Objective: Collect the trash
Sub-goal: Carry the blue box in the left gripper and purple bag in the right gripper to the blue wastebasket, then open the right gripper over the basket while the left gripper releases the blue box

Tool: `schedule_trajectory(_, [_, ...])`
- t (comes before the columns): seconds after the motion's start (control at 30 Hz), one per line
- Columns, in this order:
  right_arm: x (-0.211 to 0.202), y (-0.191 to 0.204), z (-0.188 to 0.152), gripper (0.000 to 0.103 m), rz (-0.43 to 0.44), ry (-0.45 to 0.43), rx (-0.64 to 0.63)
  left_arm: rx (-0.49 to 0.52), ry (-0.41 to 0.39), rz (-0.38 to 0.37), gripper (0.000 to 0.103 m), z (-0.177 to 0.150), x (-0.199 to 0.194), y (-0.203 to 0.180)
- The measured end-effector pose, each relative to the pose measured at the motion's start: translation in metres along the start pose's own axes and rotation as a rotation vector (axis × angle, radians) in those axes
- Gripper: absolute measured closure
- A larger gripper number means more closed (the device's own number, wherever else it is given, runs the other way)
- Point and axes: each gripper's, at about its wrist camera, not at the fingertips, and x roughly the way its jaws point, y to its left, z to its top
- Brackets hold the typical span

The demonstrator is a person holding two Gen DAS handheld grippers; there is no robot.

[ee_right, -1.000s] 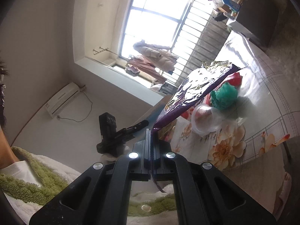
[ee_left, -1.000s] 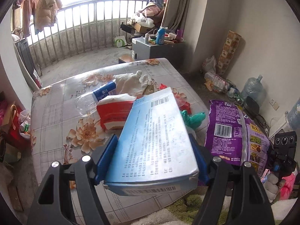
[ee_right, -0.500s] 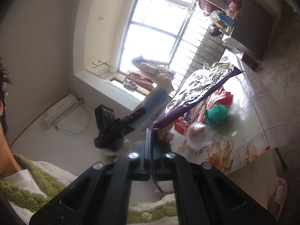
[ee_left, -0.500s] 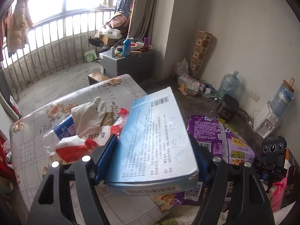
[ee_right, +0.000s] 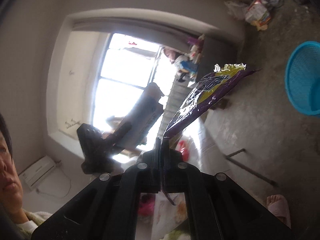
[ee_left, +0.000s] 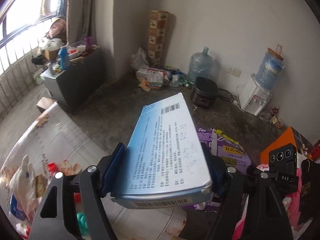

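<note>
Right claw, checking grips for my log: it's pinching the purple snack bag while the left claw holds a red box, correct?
Not quite: the box in the left claw is light blue, as the left wrist view shows. The right claw does pinch the purple bag.

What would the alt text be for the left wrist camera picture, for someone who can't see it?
The left gripper clamps a flat light-blue printed box between its fingers, held above a floral-covered table. Beyond lie a purple snack bag, a concrete floor, a rice cooker and a water dispenser.
</note>
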Motion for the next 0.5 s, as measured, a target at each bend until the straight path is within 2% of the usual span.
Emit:
schedule_trajectory(0.1, [-0.012, -0.033, 0.022, 0.101, -0.123, -0.11, 0.092, 0.066, 0.086, -0.031, 0.031, 0.026, 0.077, -0.024])
schedule_trajectory(0.2, [-0.014, -0.068, 0.04, 0.1, -0.19, -0.183, 0.167, 0.084, 0.178, -0.057, 0.031, 0.038, 0.151, -0.04])
schedule_trajectory(0.3, [-0.009, -0.114, 0.063, 0.1, -0.309, -0.225, 0.255, 0.141, 0.267, -0.06, 0.031, 0.042, 0.229, -0.061])
schedule_trajectory(0.37, [-0.002, -0.143, 0.075, 0.1, -0.351, -0.235, 0.305, 0.127, 0.314, -0.06, 0.03, 0.043, 0.271, -0.068])
schedule_trajectory(0.43, [0.001, -0.173, 0.088, 0.099, -0.429, -0.256, 0.352, 0.115, 0.357, -0.07, 0.029, 0.043, 0.309, -0.074])
schedule_trajectory(0.47, [0.005, -0.189, 0.094, 0.094, -0.447, -0.256, 0.368, 0.117, 0.371, -0.065, 0.029, 0.043, 0.327, -0.077])
schedule_trajectory(0.5, [0.009, -0.202, 0.098, 0.08, -0.482, -0.255, 0.389, 0.118, 0.376, -0.054, 0.027, 0.044, 0.339, -0.078])
